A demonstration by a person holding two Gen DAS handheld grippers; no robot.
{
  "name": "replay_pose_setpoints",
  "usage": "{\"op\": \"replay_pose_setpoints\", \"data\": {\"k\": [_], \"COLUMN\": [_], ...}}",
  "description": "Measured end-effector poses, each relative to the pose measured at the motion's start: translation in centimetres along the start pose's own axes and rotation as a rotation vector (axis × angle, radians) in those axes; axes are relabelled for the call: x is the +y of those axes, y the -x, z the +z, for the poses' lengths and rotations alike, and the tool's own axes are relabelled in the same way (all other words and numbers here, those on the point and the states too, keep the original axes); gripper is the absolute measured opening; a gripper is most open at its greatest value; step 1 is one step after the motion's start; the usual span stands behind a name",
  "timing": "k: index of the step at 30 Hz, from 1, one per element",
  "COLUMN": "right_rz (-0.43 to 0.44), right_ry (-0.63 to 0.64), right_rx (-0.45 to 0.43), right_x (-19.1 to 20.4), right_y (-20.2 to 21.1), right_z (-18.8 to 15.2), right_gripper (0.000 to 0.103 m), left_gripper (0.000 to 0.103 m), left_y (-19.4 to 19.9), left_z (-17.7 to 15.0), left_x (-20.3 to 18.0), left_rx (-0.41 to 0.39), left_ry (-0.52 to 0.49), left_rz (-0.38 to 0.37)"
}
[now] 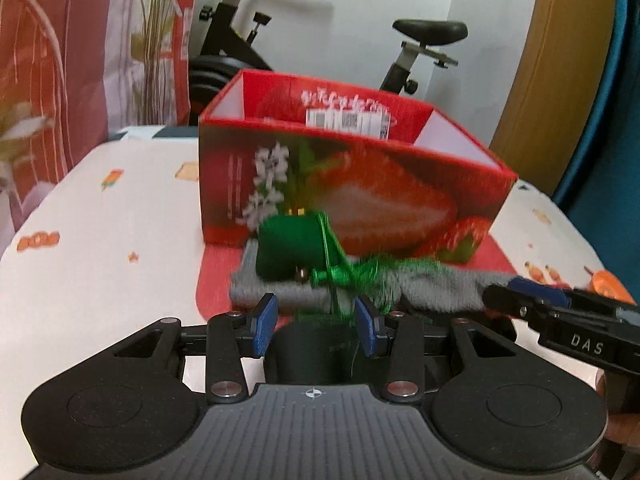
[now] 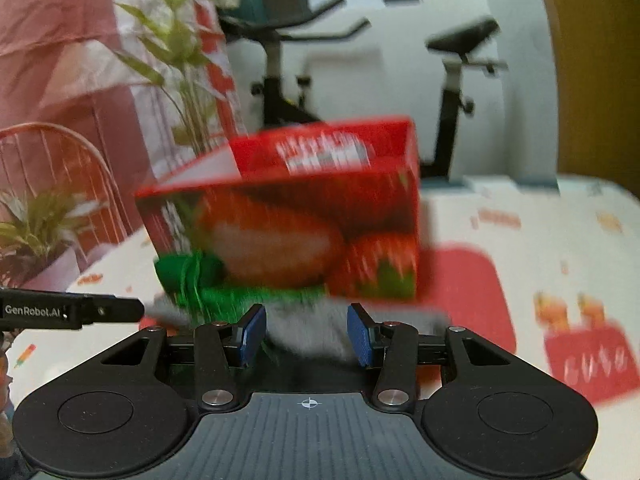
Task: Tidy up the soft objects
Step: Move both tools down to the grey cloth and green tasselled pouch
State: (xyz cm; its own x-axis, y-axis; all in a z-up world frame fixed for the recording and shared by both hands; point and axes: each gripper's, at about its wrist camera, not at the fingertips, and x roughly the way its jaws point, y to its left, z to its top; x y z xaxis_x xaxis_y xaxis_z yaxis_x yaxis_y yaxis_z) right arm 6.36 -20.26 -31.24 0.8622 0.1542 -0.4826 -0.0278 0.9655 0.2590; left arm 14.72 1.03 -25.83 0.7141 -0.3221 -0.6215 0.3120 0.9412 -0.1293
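- Grey sock [image 1: 304,286] lies flat before the red box [image 1: 344,184]; green pouch [image 1: 290,246] on top, tassel trailing.
- My left gripper [image 1: 316,320] and right gripper [image 2: 306,334]: both spread wide, holding nothing.
- Best to pinch sock fabric only, clear of tassel threads, then lift over the box rim.

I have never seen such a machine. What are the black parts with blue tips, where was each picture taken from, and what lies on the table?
These are two hand-held grippers, each with a camera looking along its fingers. One picture comes from the left gripper, the other from the right gripper. Both have their blue-padded fingers apart and hold nothing. On the table stands an open red strawberry box. Before it lies a grey cloth, with a green pouch and its green strings on top. An exercise bike stands behind.
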Motion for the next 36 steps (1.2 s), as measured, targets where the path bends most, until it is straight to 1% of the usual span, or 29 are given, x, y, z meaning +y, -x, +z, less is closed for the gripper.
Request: {"op": "replay_pose_setpoints", "data": {"k": [2,5,7,9,12,15,18,22,24,26,28,30,34,36], "right_rz": [-0.008,-0.026,-0.034,-0.050,-0.095,-0.143,-0.141,-0.136,-0.130,-0.124,-0.119,-0.112,-0.097,-0.074], "right_ry": [-0.037,-0.090,-0.103,-0.090,-0.057,-0.045,-0.063,-0.027,-0.014,-0.004,-0.004,-0.007,0.015,0.033], "right_rx": [0.025,0.063,0.078,0.091,0.103,0.120,0.144,0.141,0.135,0.128,0.126,0.123,0.117,0.114], "right_x": [-0.6,-1.5,-1.8,-1.7,-1.4,-1.4,-1.7,-1.2,-1.1,-1.1,-1.2,-1.2,-0.9,-0.7], "right_y": [0.0,-0.1,-0.4,-0.8,-1.3,-1.8,-2.3,-2.6,-2.6,-2.7,-2.8,-2.8,-2.8,-2.8], "right_z": [-0.9,-1.5,-1.8,-1.6,-2.0,-2.3,-2.6,-2.8,-2.9,-3.0,-2.9,-2.9,-3.2,-3.4], "right_gripper": [0.043,0.047,0.049,0.053,0.070,0.078,0.080,0.082,0.082,0.082,0.082,0.080,0.078,0.073], "left_gripper": [0.045,0.045,0.045,0.045,0.045,0.045,0.046,0.048,0.052,0.064,0.069,0.069,0.069,0.068], "left_y": [-0.2,-0.5,-1.0,-1.3,-1.7,-2.2,-2.6,-2.6,-2.6,-2.6,-2.6,-2.7,-2.9,-2.9], "left_z": [-0.7,-1.9,-2.4,-2.8,-3.2,-3.7,-4.0,-4.0,-4.0,-4.0,-4.1,-4.1,-4.4,-4.4], "left_x": [0.0,-0.2,-0.2,-0.5,-0.6,-0.5,-0.3,-0.3,-0.3,-0.2,-0.3,-0.4,-1.1,-1.2], "left_rx": [0.013,0.036,0.062,0.073,0.079,0.093,0.107,0.103,0.102,0.101,0.100,0.104,0.104,0.099], "left_ry": [-0.001,-0.008,-0.013,-0.022,-0.034,-0.039,-0.030,-0.039,-0.036,-0.031,-0.026,-0.021,-0.053,-0.054], "left_rz": [0.008,0.020,0.023,0.025,0.032,0.040,0.046,0.048,0.044,0.038,0.014,-0.006,0.016,0.024]}}
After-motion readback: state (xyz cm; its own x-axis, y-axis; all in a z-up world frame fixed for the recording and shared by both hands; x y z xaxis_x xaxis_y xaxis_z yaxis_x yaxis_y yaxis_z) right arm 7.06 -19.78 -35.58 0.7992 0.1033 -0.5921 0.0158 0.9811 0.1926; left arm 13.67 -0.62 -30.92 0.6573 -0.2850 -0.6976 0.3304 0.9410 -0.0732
